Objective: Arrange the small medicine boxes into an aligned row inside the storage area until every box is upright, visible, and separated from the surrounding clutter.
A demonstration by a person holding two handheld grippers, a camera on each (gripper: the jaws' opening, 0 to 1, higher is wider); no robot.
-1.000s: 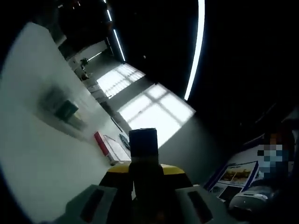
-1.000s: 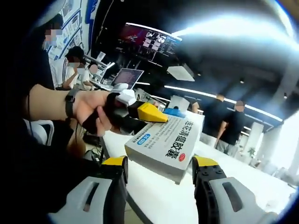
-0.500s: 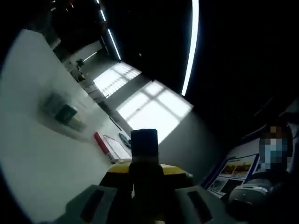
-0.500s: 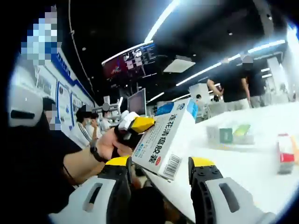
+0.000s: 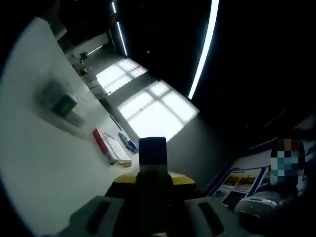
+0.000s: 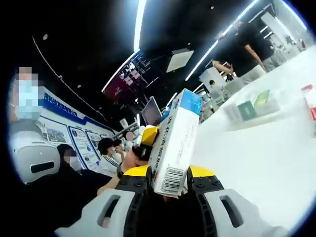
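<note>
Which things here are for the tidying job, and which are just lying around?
For the job:
- white and blue medicine box, clamped in the right gripper
- left gripper
- clear tray with green boxes

Just lying about:
- laptop
- wall posters
- red box

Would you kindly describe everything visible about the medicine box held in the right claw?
The medicine box is a white carton with a blue top corner, dark printed characters down one face and a barcode on its near end. It stands tilted, raised above the white table, clamped between the right claw and its yellow-tipped jaws, with the left claw behind it.
</note>
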